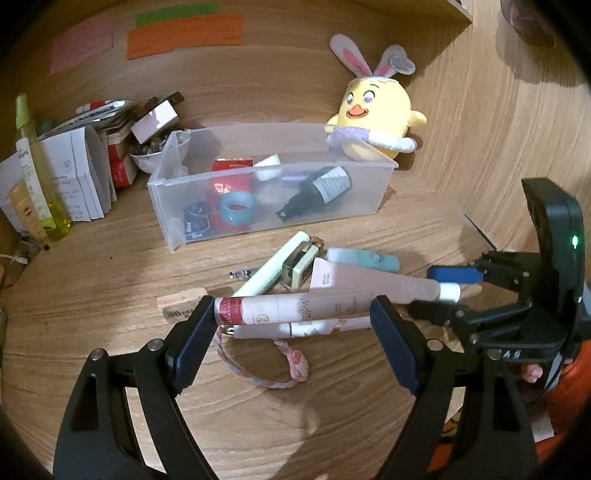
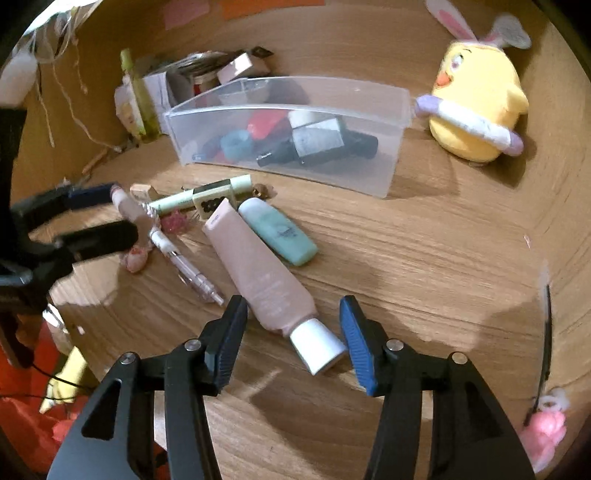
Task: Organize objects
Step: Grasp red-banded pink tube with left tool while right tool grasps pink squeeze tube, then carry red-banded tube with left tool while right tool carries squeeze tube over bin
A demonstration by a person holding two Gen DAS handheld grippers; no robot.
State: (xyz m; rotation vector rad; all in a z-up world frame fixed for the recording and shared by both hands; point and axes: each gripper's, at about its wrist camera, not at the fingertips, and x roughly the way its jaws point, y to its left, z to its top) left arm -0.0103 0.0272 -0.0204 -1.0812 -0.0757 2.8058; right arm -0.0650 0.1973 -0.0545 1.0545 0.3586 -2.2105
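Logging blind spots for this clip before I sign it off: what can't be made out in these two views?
- Left gripper: whether its pads press the pink-and-red tube; the left wrist view's angle hides contact, and the right wrist view blurs it.
- Print on the colored notes: blurred, too small.
- Contents of the clear bin: partly overlapping behind frosted walls.
- Pink object: cut off at the right wrist view's edge.

Left tongs (image 1: 291, 325) spread wide, right tongs (image 2: 291, 339) parted, angled down

A yellow plush chick (image 1: 376, 118) (bunny ears) stands by the wall — coloured paper labels (image 1: 184, 35) stuck above.
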